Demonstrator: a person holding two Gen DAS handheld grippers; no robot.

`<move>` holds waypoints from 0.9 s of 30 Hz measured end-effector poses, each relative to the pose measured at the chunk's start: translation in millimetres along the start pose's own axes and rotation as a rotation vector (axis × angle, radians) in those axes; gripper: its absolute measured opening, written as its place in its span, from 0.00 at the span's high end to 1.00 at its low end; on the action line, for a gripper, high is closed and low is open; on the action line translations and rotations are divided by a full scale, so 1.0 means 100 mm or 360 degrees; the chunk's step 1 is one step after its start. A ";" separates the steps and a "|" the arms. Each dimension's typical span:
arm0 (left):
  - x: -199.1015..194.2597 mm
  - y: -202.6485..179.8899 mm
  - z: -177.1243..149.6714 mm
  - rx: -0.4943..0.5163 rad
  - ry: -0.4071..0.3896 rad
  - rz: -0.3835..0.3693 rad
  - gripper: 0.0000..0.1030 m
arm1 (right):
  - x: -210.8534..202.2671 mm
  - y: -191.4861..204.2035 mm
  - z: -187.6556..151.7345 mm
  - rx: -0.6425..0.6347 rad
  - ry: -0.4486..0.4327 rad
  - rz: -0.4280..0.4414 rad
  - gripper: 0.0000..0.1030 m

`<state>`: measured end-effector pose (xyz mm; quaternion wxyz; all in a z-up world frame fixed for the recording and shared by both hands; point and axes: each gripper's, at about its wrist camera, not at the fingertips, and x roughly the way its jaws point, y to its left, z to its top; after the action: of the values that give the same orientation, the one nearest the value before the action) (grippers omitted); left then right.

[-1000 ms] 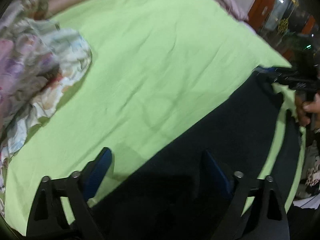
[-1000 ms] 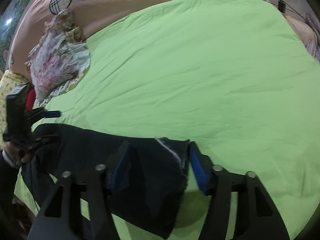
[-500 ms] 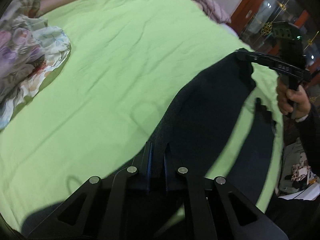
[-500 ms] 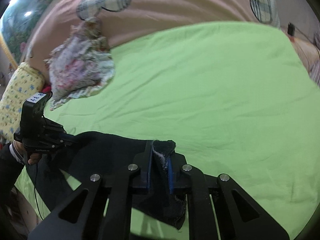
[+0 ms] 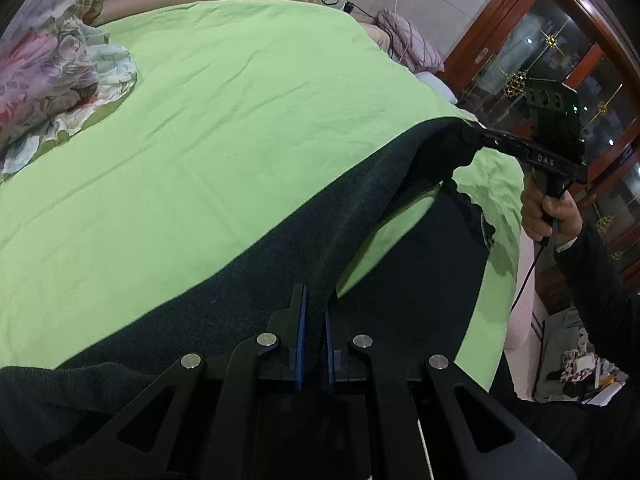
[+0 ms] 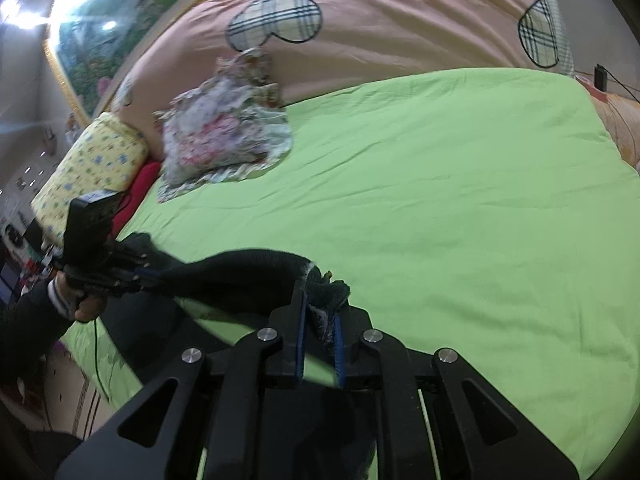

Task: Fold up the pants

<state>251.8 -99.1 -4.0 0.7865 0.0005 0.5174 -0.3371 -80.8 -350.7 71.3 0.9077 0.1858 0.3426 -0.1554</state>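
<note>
Dark pants (image 5: 360, 208) hang stretched over the green sheet (image 5: 224, 128), lifted along one edge between both grippers. My left gripper (image 5: 313, 312) is shut on the near end of the cloth, which is pinched between its blue pads. In the same view the right gripper (image 5: 474, 136) grips the far end, held by a hand (image 5: 548, 216). In the right wrist view my right gripper (image 6: 320, 312) is shut on a bunched hem of the pants (image 6: 244, 276). The left gripper (image 6: 150, 272) clamps the other end there. The lower layer of the pants sags to the sheet.
A crumpled floral cloth (image 6: 224, 140) lies at the sheet's far left, against a pink quilt (image 6: 380, 28) with plaid hearts. A yellow pillow (image 6: 92, 160) sits at the bed's left corner. A glass-fronted wooden cabinet (image 5: 560, 60) stands beyond the bed's right edge.
Both grippers went from open around the pants to shut on them. They then rose and drew the upper edge of the pants taut off the sheet.
</note>
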 end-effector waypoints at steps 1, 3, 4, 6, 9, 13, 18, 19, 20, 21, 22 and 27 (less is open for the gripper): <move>-0.03 -0.01 -0.02 -0.0007 -0.0005 -0.0007 0.95 | -0.04 0.01 -0.04 -0.0016 0.0004 0.0008 0.88; -0.10 -0.05 -0.12 -0.0011 -0.0015 -0.0022 0.95 | -0.10 0.04 -0.14 -0.0049 0.0011 0.0030 0.88; -0.12 -0.09 -0.16 -0.0009 -0.0022 -0.0029 0.95 | -0.13 0.05 -0.19 -0.0065 0.0016 0.0033 0.88; -0.11 -0.17 -0.22 -0.0007 -0.0026 -0.0047 0.95 | -0.19 0.05 -0.28 -0.0085 0.0029 0.0022 0.88; -0.12 -0.31 -0.34 -0.0006 -0.0026 -0.0069 0.95 | -0.26 0.05 -0.40 -0.0104 0.0041 0.0006 0.88; -0.06 -0.40 -0.46 -0.0032 -0.0019 -0.0102 0.95 | -0.34 0.07 -0.55 -0.0141 0.0068 -0.0009 0.88; 0.02 -0.46 -0.60 -0.0065 0.0000 -0.0127 0.95 | -0.30 0.13 -0.75 -0.0243 0.0182 -0.0082 0.89; 0.03 -0.47 -0.60 -0.0075 0.0001 -0.0132 0.95 | -0.29 0.14 -0.79 -0.0260 0.0202 -0.0098 0.89; 0.04 -0.48 -0.61 -0.0083 -0.0001 -0.0141 0.95 | -0.28 0.15 -0.81 -0.0265 0.0213 -0.0106 0.89; 0.04 -0.49 -0.62 -0.0088 -0.0004 -0.0148 0.95 | -0.29 0.14 -0.82 -0.0267 0.0221 -0.0111 0.89; 0.04 -0.50 -0.61 -0.0092 -0.0008 -0.0157 0.95 | -0.29 0.14 -0.83 -0.0271 0.0225 -0.0115 0.89; 0.02 -0.59 -0.63 -0.0072 -0.0031 -0.0185 0.95 | -0.37 0.15 -0.83 -0.0294 0.0240 -0.0142 0.90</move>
<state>169.9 -123.3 -14.5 0.7705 -0.0506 0.5164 -0.3703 -148.0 -294.8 41.6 0.8848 0.0972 0.4308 -0.1488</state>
